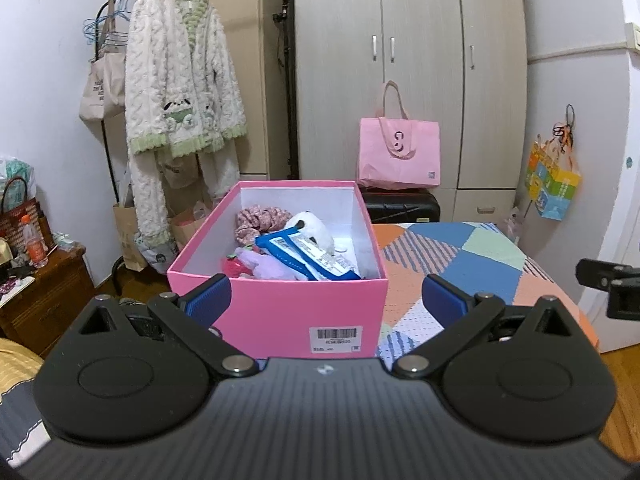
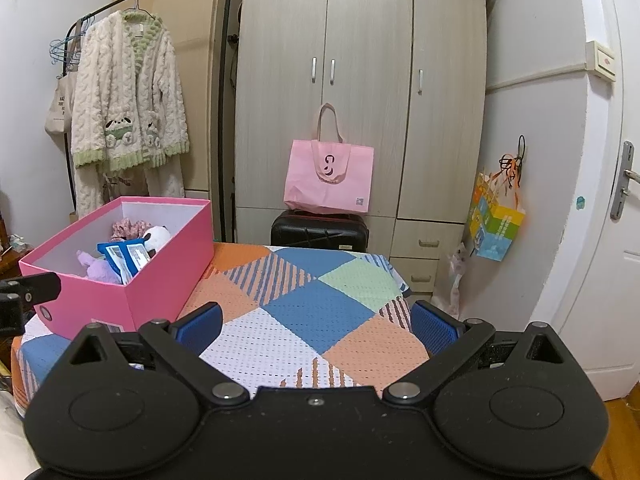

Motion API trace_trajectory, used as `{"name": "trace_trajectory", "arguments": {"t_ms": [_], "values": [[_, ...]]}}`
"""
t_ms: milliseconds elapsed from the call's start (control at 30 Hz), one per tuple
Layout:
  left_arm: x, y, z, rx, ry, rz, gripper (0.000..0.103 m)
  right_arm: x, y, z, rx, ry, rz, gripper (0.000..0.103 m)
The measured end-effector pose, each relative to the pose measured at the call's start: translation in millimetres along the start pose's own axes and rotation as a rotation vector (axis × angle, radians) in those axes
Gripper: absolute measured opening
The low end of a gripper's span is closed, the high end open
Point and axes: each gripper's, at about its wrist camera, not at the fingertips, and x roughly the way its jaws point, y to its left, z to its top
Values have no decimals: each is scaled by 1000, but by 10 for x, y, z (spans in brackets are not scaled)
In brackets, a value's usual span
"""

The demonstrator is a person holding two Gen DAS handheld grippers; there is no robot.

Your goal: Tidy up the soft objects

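A pink box (image 1: 276,312) stands on a round table with a patchwork cloth (image 1: 472,256). In it lie a pink scrunchie (image 1: 256,218), a white panda plush (image 1: 316,228), a blue packet (image 1: 308,254) and a purple plush (image 1: 264,266). My left gripper (image 1: 326,300) is open and empty, just in front of the box's near wall. My right gripper (image 2: 316,326) is open and empty above the cloth (image 2: 320,312), to the right of the box (image 2: 132,296). The same soft items show in the box in the right wrist view, with the blue packet (image 2: 126,258) on top.
A beige wardrobe (image 2: 360,80) stands behind the table, with a pink tote bag (image 2: 330,178) on a black suitcase (image 2: 320,232). A fluffy robe (image 1: 180,92) hangs on a rack at left. A wooden side table (image 1: 40,300) with a bottle stands far left. A door (image 2: 600,200) is at right.
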Motion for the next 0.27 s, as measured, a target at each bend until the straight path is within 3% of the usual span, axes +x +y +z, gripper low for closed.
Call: {"name": "trace_trajectory", "arguments": {"t_ms": [267], "values": [[-6, 20, -1, 6, -4, 10, 103, 13, -20, -7, 1, -1, -4, 102]]}}
